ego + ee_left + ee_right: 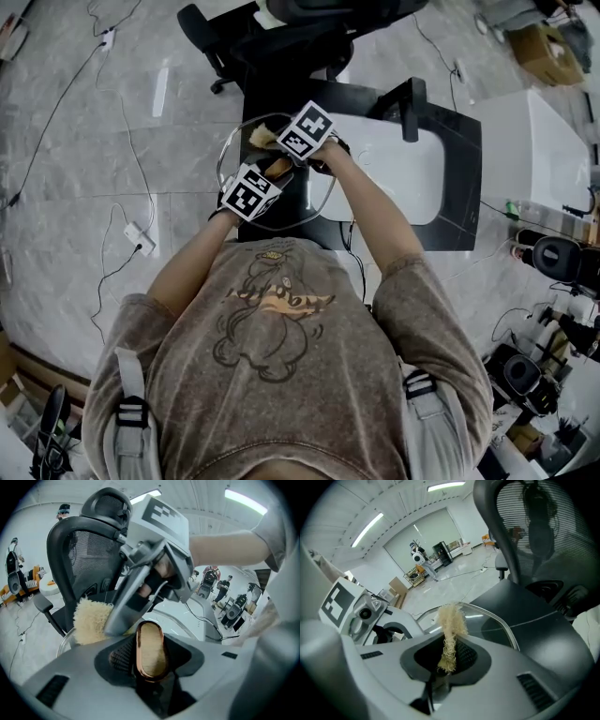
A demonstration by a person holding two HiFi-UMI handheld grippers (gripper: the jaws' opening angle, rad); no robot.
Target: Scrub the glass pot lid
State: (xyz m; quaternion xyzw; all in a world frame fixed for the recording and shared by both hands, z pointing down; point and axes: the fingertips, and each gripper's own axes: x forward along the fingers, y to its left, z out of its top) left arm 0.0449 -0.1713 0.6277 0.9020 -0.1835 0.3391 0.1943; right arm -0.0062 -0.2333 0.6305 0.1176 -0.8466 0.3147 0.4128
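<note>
**Left gripper** (146, 640): fingers set partly apart and clamped on the lid's knob (151, 654). The knob is a wood-coloured oval with a copper rim, standing on edge between the two pads. The ribbed black pad (121, 657) on the left presses its side.

**Glass pot lid** (501, 630): carried by that knob, its glass and metal rim spreading out beyond the left fingertips. It is held in the air over the black table (459, 187), just beside the white sink (408, 178).

**Right gripper** (451, 657): fingers drawn close together, pinching a pale fibrous scrub pad (450, 625) seen edge-on. The pad's lower end sits between the pads and its frayed upper end stands out past the fingertips, at the lid's rim. Whether it actually presses on the glass cannot be told.

**Relation:** the right fingertips lie just ahead of the left fingertips, over the lid.

**Also present:** a black office chair (300, 37) beyond the table.
</note>
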